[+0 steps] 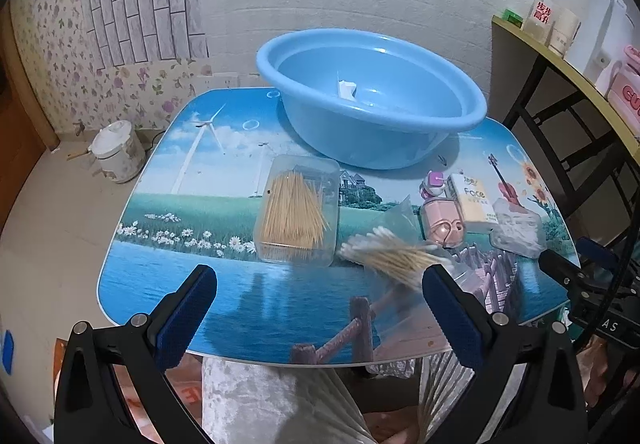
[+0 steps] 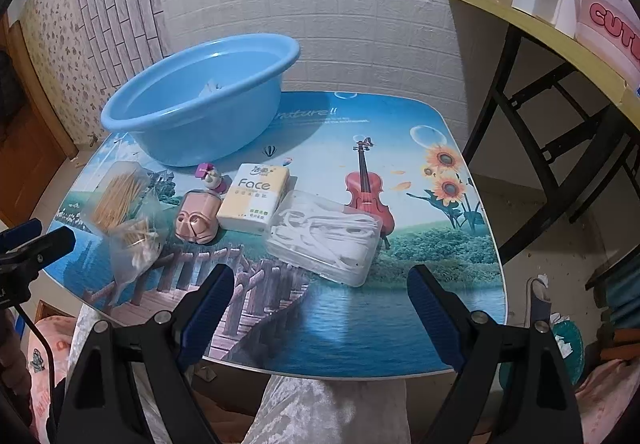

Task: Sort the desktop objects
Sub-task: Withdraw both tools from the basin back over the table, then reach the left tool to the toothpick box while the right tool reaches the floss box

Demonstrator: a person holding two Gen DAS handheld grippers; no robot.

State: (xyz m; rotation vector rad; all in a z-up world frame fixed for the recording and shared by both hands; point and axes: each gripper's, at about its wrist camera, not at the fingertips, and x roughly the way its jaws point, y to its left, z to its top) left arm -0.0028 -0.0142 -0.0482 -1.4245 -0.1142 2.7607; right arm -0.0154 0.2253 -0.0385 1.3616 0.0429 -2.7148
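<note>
Blue basin behind toothpick box, cotton swabs, tissue pack, floss-pick box; left gripper and right gripper gaping wide, empty

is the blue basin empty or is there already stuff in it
Not empty: the blue basin holds one small white item on its floor. What that item is cannot be told. The other objects are on the table.

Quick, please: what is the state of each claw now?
Left claw: open, holding nothing.
Right claw: open, holding nothing.
</note>
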